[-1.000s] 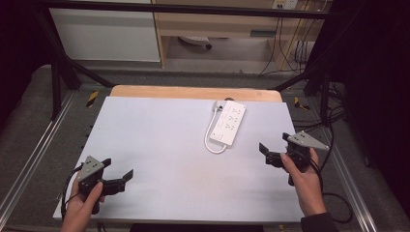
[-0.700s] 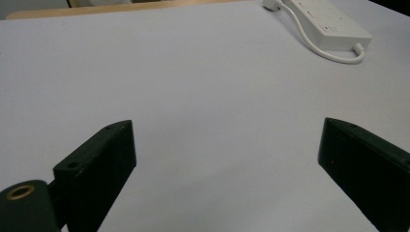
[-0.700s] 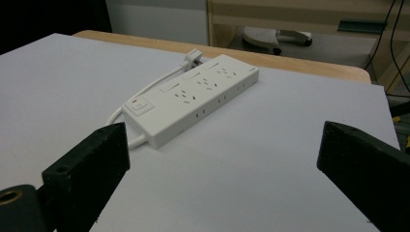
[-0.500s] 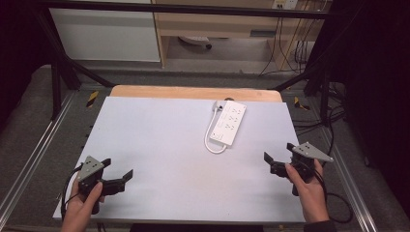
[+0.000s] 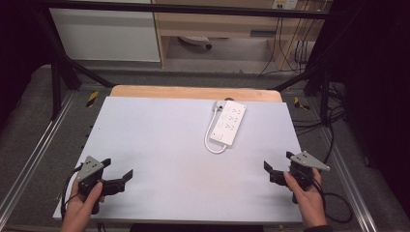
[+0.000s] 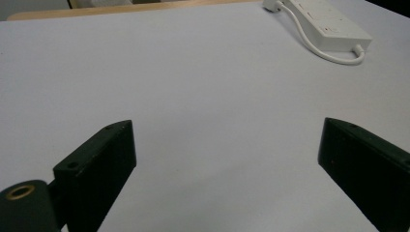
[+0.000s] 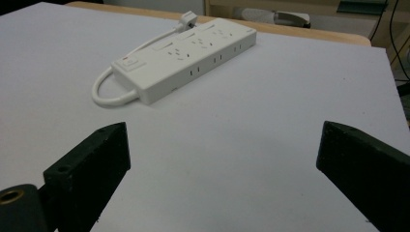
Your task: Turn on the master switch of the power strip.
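Note:
A white power strip (image 5: 229, 122) lies on the pale table (image 5: 164, 145) right of centre, its short white cable (image 5: 212, 140) looped along its left side and its plug (image 5: 219, 104) at the far end. The left gripper view has the power strip (image 6: 329, 18) at the top right; in the right gripper view the power strip (image 7: 186, 53) lies ahead, slightly left. My left gripper (image 5: 117, 170) is held open at the table's near left corner, nothing between its jaws. Near the right edge my right gripper (image 5: 278, 162) is open too, well short of the strip.
A wooden board edge (image 5: 193, 93) shows beyond the table's far side. Metal rails (image 5: 29, 159) run along both sides. Cables (image 5: 309, 121) hang off the right side, and a cabinet (image 5: 104, 34) and shelving stand behind.
My right gripper has drawn back toward the near right edge of the table and come lower. The left gripper and the power strip have stayed put.

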{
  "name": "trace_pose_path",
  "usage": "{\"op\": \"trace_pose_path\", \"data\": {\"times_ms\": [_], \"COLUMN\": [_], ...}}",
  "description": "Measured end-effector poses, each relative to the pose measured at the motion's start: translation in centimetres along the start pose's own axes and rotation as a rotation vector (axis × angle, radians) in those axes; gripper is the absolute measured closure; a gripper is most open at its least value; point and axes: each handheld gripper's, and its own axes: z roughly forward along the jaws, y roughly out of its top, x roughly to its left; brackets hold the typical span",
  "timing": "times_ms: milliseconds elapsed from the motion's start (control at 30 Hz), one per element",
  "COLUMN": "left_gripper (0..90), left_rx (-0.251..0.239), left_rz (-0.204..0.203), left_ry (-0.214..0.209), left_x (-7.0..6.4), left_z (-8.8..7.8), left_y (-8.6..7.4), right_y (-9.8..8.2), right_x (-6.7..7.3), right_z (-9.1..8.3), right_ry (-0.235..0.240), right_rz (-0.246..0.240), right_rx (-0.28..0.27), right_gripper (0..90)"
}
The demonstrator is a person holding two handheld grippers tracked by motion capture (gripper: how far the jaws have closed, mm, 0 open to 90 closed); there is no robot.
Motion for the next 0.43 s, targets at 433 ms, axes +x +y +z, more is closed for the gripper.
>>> {"op": "trace_pose_path", "data": {"times_ms": [433], "left_gripper": [6.4], "left_rx": [-0.004], "left_rz": [0.002], "left_ry": [-0.002], "left_x": [-0.1], "left_z": [0.0], "left_y": [0.0], "right_y": [-2.2], "right_x": [1.1], "right_z": [2.2], "right_ry": [0.015], "right_rz": [-0.034], "right_rx": [0.138], "right_gripper": [4.0]}}
